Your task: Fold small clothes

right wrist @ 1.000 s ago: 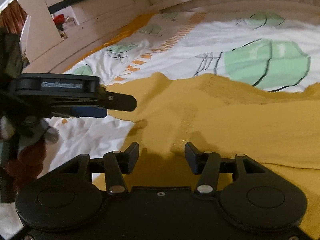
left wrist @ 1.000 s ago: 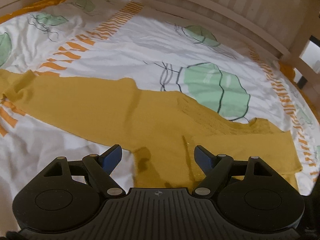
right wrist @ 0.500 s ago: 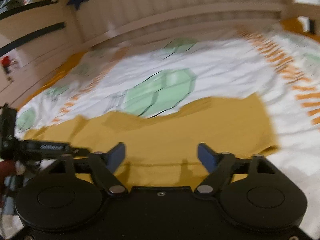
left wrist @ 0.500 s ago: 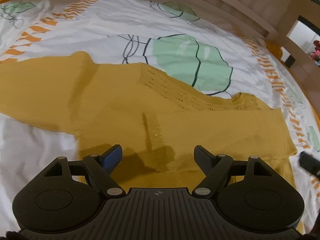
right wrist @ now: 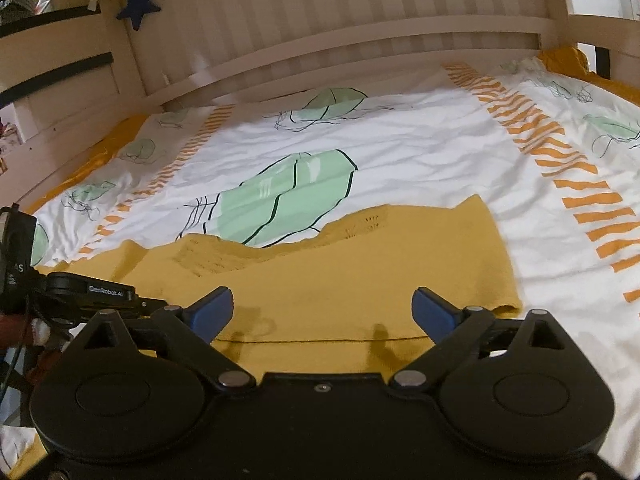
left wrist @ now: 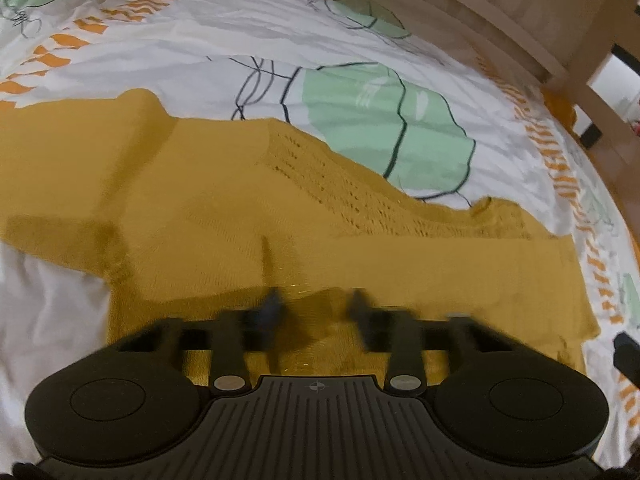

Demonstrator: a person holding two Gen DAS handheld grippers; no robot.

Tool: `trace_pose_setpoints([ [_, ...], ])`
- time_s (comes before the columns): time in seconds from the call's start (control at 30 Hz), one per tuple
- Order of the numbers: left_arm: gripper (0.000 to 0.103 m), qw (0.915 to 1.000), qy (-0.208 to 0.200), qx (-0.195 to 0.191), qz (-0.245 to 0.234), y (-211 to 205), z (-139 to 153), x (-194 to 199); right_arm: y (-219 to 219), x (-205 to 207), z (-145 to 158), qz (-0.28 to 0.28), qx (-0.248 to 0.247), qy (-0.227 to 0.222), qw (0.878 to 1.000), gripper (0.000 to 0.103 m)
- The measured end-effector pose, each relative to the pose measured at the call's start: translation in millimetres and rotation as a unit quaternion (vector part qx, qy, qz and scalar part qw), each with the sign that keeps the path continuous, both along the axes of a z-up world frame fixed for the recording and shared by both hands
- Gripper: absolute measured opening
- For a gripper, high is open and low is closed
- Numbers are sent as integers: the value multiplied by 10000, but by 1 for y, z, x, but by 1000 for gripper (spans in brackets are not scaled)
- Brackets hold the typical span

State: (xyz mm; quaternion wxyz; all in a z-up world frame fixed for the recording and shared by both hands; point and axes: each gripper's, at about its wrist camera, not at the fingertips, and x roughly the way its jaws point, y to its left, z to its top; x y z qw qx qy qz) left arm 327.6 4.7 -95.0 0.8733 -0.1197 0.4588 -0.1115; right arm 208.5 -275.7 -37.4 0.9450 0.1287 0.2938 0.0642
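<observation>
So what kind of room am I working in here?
Most likely a child's bedroom: the yellow top lies on a bed with a leaf-print sheet, a slatted wooden bed frame behind it, and a blue star hanging there.

Inventory by count:
- Mustard-yellow knit garment (right wrist: 360, 264): one, spread on the bed.
- Printed bed cover (right wrist: 420, 152): one.
- Handheld tongs: two, the left tongs (left wrist: 316, 304) and the right tongs (right wrist: 322, 312).
- Blue star ornament (right wrist: 138, 6): one, hanging on the slatted wooden bed frame (right wrist: 320, 24), of which there is one.
</observation>
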Motion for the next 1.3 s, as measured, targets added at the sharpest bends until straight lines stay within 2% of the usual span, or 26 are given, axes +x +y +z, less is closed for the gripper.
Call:
trace_pose_setpoints([
  [0.1,7,9999,-168,-23,-23,-1,10,1,-1,0,-1,-33,25,34,10000,97],
  [0.3,7,9919,-1068,561,-385,-8,56,-9,-3,1,-1,-74,37,60,9999,97],
  [0.43,7,9862,-1357,909,-258,3,70,-6,-5,3,-4,-141,47,137,9998,97],
  [0.6,7,9903,-1043,915,65,24,57,10,-9,4,-7,-214,47,210,9995,97],
  [0.73,7,9893,-869,1166,107,27,37,14,-12,5,-9,-276,34,246,9993,98],
  [0.87,7,9912,-619,1155,183,34,19,17,-14,5,-11,-329,33,272,9991,98],
  [0.97,10,9902,-455,1314,146,33,6,18,-16,6,-12,-339,19,296,9990,98],
  [1.1,10,9887,-591,1366,164,32,-4,13,-15,7,-14,-344,1,328,9989,98],
  [1.3,12,9869,-615,1489,65,30,0,11,-20,7,-14,-391,125,354,9985,98],
])
